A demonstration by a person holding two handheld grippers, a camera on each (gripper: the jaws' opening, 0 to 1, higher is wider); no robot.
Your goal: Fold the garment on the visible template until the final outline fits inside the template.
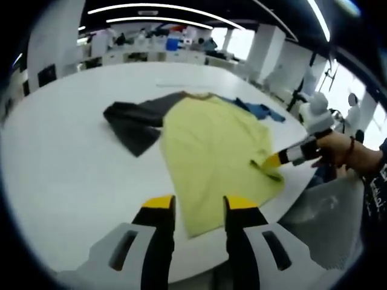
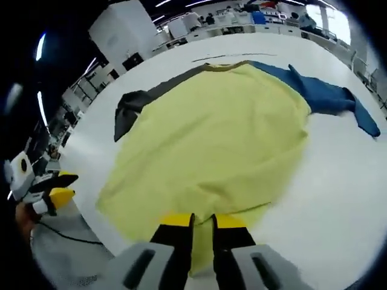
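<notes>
**Q:** If you're watching from the side, what are the grippers up to right now?

**A:** Right gripper [image 2: 202, 222] has its jaws nearly pressed together, pinching the near hem of the yellow-green shirt [image 2: 211, 139]. In the left gripper view you can see it from the side too, nipping that same edge. Left gripper [image 1: 199, 204] is spread and holding nothing, hovering just over the other end of the hem. The shirt lies flat-ish on the white table [image 1: 60, 157], close to its near edge.

**Q:** Any tips for this step?

**A:** I'd guess the left one should grab its own hem corner first, so both lift evenly and carry the edge toward the collar. Pull with one side only and the fold will probably go crooked. Can't make out a template outline from here, honestly.

**Q:** How much stuff is on the table?

**A:** Three cloth items: one yellow-green shirt, one dark grey garment [image 1: 136, 121] poking out on one side, one blue garment [image 2: 326, 90] on the other. Two grippers.
</notes>
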